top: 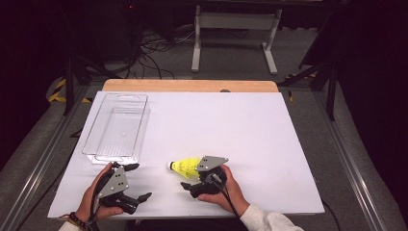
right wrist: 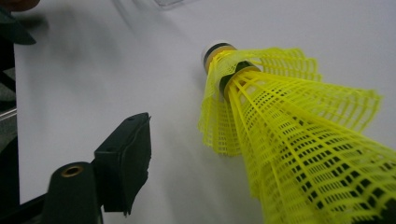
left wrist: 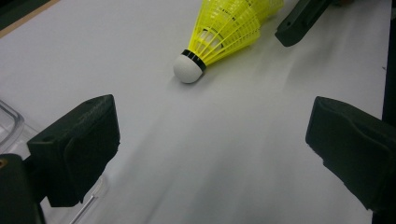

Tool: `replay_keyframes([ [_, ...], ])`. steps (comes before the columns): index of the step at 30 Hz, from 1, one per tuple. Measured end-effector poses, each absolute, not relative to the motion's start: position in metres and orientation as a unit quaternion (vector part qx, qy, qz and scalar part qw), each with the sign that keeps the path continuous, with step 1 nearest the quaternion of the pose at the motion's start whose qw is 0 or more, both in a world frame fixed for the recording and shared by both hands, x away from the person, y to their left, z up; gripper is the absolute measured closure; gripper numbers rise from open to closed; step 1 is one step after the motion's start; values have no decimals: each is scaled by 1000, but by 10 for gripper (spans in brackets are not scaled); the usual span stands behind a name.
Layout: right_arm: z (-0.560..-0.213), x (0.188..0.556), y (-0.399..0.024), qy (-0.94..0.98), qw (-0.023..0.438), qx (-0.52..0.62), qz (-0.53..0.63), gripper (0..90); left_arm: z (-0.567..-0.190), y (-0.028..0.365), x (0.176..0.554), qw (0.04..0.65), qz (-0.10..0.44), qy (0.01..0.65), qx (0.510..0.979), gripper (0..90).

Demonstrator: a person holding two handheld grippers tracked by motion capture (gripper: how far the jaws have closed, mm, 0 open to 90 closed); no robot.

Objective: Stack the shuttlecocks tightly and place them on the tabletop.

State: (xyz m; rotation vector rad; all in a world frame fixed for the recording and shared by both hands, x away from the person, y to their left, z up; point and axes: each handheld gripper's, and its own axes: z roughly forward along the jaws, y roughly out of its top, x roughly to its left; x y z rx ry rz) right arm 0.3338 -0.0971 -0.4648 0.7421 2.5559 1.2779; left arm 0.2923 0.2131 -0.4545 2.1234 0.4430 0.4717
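The yellow shuttlecocks [top: 184, 166], nested, lie on the white table [top: 250, 130], right of the clear tray [top: 117, 127]. Their skirts hide one jaw of the right gripper [top: 188, 179], seemingly apart. The left gripper [top: 137, 182] gapes wide, empty.

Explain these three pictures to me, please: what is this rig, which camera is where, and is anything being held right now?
There is no robot arm here. A person at a white table holds a handheld two-jaw gripper in each hand. The high view looks down from above the person's side. It shows the left gripper and the right gripper. The other two pictures come from cameras riding on each gripper, looking along its black jaws.

A clear plastic tray sits at the table's left. A yellow shuttlecock with a white tip lies on its side by the right gripper.

Nothing is gripped. The left jaws stand wide over bare table. One right jaw stands clear of the shuttlecock's skirt, and the skirt hides the other.
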Motion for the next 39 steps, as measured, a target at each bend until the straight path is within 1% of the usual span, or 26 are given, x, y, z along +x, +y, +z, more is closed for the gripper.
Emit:
replay_keyframes([
  [2,-465,333,-95,858,103,258,432,329,-455,213,292,445,190,178,857,36],
  [4,-465,333,-94,853,116,267,432,412,-455,213,293,444,189,178,857,36],
  [7,-465,332,-92,851,133,272,429,513,-455,213,292,444,188,177,858,36],
  [9,-465,333,-91,852,141,274,424,565,-455,214,293,444,187,177,858,36],
  [10,-465,332,-91,850,144,277,425,607,-455,214,293,444,187,178,858,36],
  [12,-465,332,-87,852,157,273,418,626,-455,213,293,444,187,178,858,36],
  [14,-465,331,-85,851,161,270,421,687,-455,214,293,444,187,179,858,36],
  [16,-465,331,-84,851,168,270,417,706,-455,214,293,443,186,179,858,36],
  [18,-466,331,-83,850,173,273,416,754,-455,214,293,442,186,179,859,36],
  [25,-466,331,-82,852,183,264,413,797,-455,214,294,443,186,179,858,36],
  [32,-464,332,-83,855,177,259,413,823,-455,214,293,444,186,179,858,36],
  [33,-464,333,-83,855,177,259,414,840,-455,215,294,444,186,179,858,36],
  [39,-464,335,-86,854,174,261,416,843,-455,214,294,444,185,179,858,36],
])
